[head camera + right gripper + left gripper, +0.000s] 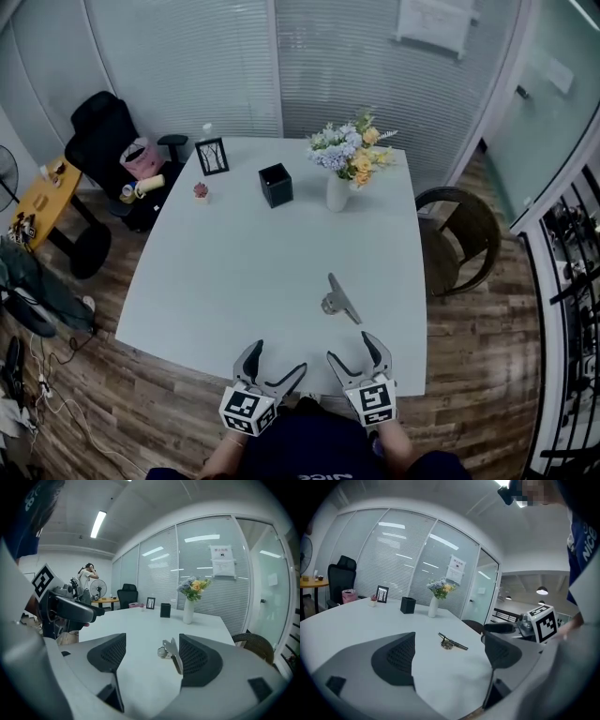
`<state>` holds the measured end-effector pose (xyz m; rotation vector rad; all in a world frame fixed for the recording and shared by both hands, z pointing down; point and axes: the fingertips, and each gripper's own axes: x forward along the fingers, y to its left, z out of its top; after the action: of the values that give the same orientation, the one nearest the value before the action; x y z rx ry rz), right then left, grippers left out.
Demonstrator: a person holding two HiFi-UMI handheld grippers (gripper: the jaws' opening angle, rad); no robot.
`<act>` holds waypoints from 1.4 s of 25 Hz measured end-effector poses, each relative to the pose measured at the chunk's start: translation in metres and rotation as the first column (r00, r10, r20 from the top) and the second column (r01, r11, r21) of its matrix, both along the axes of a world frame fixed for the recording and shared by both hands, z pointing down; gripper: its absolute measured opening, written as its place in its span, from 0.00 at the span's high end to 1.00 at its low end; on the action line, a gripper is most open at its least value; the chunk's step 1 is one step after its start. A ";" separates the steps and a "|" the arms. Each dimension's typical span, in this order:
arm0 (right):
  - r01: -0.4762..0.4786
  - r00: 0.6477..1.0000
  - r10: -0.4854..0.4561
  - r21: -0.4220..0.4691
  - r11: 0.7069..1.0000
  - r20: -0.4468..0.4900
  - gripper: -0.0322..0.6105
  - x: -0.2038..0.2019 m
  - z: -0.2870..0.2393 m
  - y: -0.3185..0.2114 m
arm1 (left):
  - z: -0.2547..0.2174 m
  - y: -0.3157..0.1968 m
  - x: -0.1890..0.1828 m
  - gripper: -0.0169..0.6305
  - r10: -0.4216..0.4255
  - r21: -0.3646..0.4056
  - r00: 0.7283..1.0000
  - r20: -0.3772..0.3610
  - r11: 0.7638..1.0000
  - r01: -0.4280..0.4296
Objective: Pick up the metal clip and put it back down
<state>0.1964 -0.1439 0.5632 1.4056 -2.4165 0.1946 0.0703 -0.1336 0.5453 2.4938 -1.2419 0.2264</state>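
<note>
The metal clip [337, 300] lies flat on the white table [234, 272], right of centre and a short way in from the near edge. It also shows as a small silver clip [451, 642] in the left gripper view and as a clip [171, 652] ahead of the right jaws. My left gripper [274, 365] hovers open over the near edge, left of the clip, its jaws [450, 658] empty. The right gripper [354, 352] sits open just short of the clip, nothing between its fingers [199, 660].
At the table's far side stand a white vase of flowers [339, 183], a black box [276, 185], a small picture frame [212, 156] and a tiny potted plant [201, 192]. A brown chair [464, 234] is at the right edge, a black office chair [108, 141] at the far left.
</note>
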 end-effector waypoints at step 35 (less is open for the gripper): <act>-0.143 0.947 0.047 -0.285 0.948 -0.318 0.63 0.000 0.143 -0.153 | 0.006 -0.012 -0.110 0.28 -0.267 -0.030 0.961 0.078 0.963 0.269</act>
<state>0.1965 -0.2970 0.7063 1.3035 -1.9693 0.3305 -0.0399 -0.1454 0.5518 2.2692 -1.5714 0.2731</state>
